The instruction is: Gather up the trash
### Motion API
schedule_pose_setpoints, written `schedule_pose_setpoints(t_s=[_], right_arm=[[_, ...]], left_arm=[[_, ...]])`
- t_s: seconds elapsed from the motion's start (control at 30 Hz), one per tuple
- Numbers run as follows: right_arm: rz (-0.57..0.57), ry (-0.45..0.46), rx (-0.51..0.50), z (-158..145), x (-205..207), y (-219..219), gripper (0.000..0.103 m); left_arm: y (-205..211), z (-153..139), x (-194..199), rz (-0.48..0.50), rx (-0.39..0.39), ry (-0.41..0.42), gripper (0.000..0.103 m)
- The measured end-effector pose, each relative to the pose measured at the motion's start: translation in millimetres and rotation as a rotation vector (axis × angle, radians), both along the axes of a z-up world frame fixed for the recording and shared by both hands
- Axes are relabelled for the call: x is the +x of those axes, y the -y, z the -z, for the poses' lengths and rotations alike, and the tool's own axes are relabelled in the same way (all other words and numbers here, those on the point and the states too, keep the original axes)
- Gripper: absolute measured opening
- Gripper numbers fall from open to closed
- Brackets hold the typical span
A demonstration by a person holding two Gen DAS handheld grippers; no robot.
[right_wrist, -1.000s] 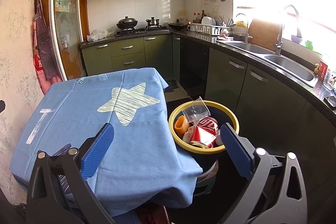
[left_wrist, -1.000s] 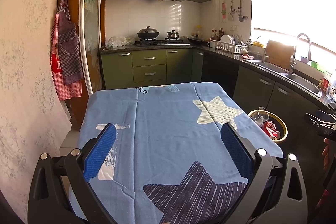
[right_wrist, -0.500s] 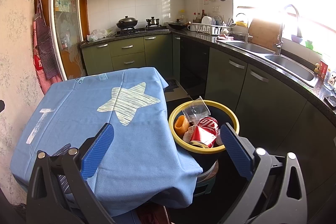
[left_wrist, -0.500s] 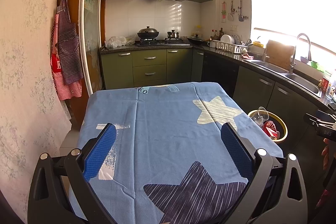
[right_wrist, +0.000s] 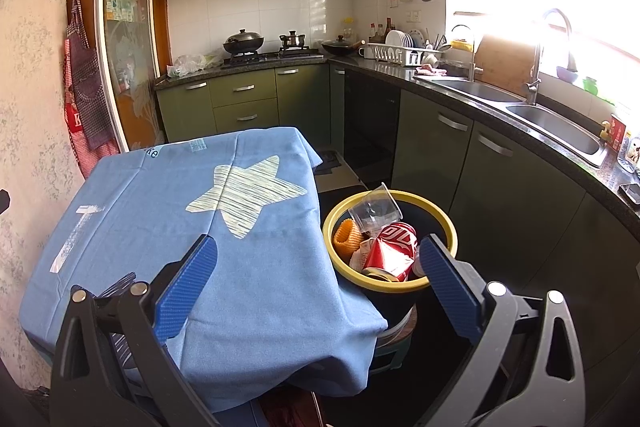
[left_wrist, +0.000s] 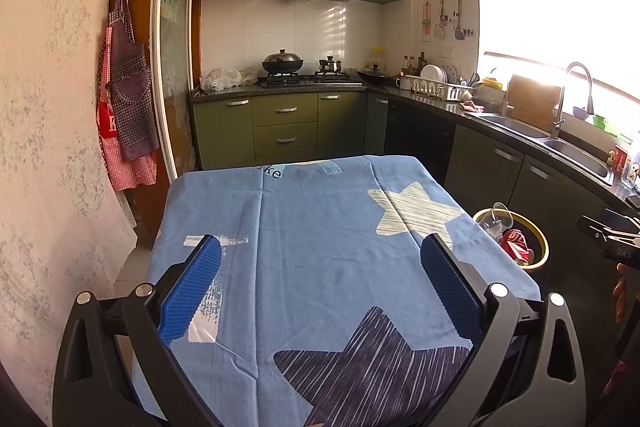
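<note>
While both tongs hang spread wide and empty, left tongs [left_wrist: 320,255] over the blue-clothed worktop [left_wrist: 320,219], right tongs [right_wrist: 318,255] near the yellow-rimmed bin [right_wrist: 448,227] beside it; bin holds red can [right_wrist: 394,247], clear cup [right_wrist: 374,209], orange piece [right_wrist: 346,237].

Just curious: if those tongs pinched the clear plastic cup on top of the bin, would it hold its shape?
Probably not. The clear cup looks thin-walled, so it would likely buckle. It seems light, lying tilted atop the red can, and may slip. Both tongs are open and empty.
</note>
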State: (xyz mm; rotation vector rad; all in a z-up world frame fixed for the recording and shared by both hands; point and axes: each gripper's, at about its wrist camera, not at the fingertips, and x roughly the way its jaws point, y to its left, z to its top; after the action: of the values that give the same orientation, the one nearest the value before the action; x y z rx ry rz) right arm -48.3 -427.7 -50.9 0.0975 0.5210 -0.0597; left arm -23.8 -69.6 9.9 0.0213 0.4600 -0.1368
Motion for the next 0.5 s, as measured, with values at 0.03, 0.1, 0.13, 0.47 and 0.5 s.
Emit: schedule_pose_setpoints(t_s=[0.03,0.1,0.13,0.47,0.5], right_arm=[[0.000,0.000,0.000,0.1,-0.2,-0.1,0.096],[-0.002,0.000,-0.001,0.4,0.2,-0.5,0.096],[-0.002,0.000,-0.001,0.7,0.1,-0.8,0.096],[-0.008,-0.006,-0.001,4.9,2.5,-3.7,0.096],[-0.010,-0.008,0.000,5.9,2.9,-4.4,0.096]], left_arm=[[0.0,0.3,0.3,0.000,0.000,-0.001,0.098],[0.7,1.1,0.8,0.000,0.001,-0.004,0.098],[0.5,1.3,1.1,0.001,0.000,-0.006,0.098],[-4.0,2.0,5.5,0.014,-0.038,0.006,0.098],[-4.0,2.7,6.0,0.013,-0.036,0.004,0.098]])
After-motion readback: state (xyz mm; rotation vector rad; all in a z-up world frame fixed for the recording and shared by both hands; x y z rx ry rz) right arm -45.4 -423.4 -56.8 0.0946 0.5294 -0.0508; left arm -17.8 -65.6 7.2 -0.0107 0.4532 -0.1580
